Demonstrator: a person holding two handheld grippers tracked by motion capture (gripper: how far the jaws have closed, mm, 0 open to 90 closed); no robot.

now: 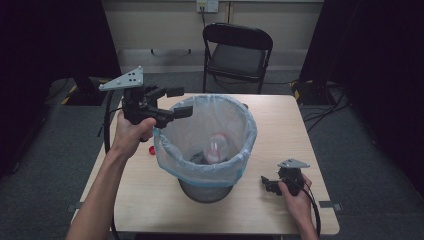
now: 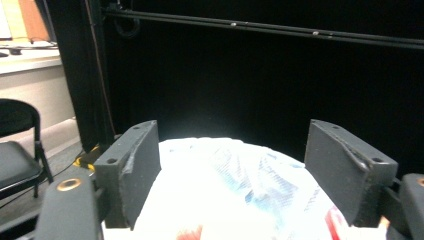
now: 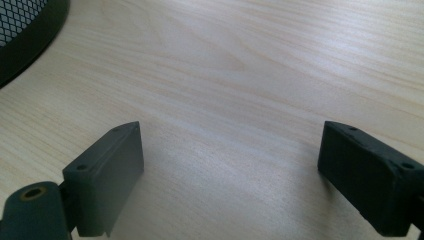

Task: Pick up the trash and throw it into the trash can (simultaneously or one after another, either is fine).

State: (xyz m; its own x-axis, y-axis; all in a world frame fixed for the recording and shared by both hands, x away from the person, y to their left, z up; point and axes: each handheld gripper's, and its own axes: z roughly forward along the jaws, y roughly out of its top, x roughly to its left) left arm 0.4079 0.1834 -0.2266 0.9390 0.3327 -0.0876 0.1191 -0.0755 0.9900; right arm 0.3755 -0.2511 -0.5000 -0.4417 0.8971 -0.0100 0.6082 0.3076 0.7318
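A black mesh waste bin [image 1: 205, 192] lined with a pale blue plastic bag [image 1: 247, 135] stands in the middle of the wooden table [image 1: 280, 120]. A clear, pinkish crumpled thing [image 1: 216, 147] lies inside it. My left gripper [image 1: 181, 102] is held in the air over the bin's left rim, pointing right, jaws open with nothing pressed between them. In the left gripper view the bag [image 2: 235, 180] lies below the left gripper [image 2: 232, 170]. My right gripper [image 1: 269, 184] rests low on the table at the bin's right, open and empty. In the right gripper view, bare wood lies between the right gripper [image 3: 230, 175] jaws.
A small red thing [image 1: 151, 149] lies on the table beside the bin's left side. A black folding chair [image 1: 237, 50] stands behind the table. The bin's mesh base [image 3: 20, 30] is at the far left of the right gripper view. Cables [image 1: 325, 107] lie on the floor at right.
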